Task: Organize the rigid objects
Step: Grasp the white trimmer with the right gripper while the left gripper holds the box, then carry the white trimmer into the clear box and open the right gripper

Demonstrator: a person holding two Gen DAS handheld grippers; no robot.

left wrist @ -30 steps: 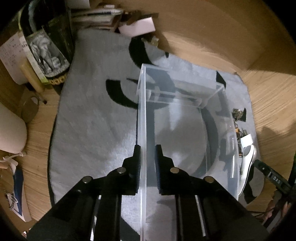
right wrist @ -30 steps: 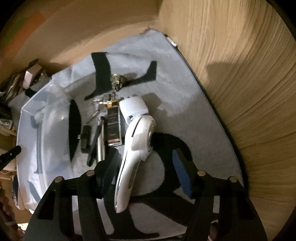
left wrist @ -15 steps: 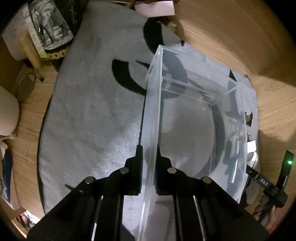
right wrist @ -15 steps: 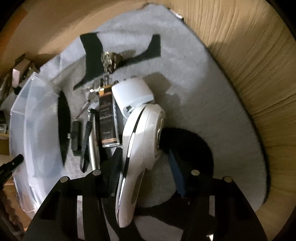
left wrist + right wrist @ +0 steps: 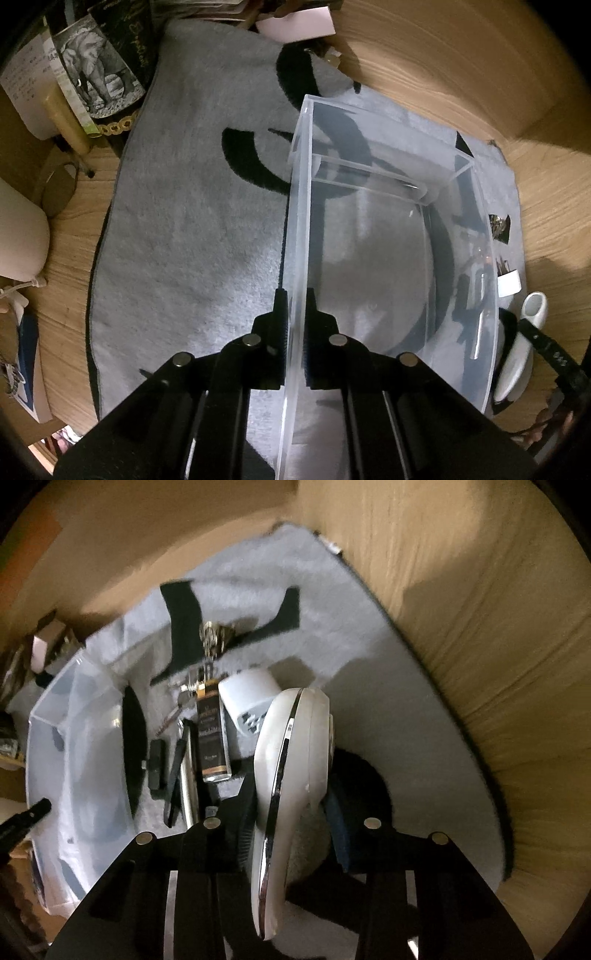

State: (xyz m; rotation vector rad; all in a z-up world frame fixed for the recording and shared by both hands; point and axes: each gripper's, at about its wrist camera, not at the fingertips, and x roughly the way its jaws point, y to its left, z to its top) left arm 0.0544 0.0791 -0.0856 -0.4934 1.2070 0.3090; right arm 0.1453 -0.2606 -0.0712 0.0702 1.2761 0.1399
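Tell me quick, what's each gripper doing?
Left gripper: shut on the clear plastic box's wall.
Right gripper: jaws closing around the white handheld device.

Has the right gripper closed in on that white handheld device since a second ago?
Yes: right gripper jaws are closing around the white handheld device, which lies on the grey rug.

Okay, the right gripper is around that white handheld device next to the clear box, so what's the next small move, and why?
Probably finish closing, then lift. The right gripper has its jaws closing around the white device, which lies on the grey mat. The left gripper is already clamped on the wall of the clear box, holding it ready, and the box looks empty.
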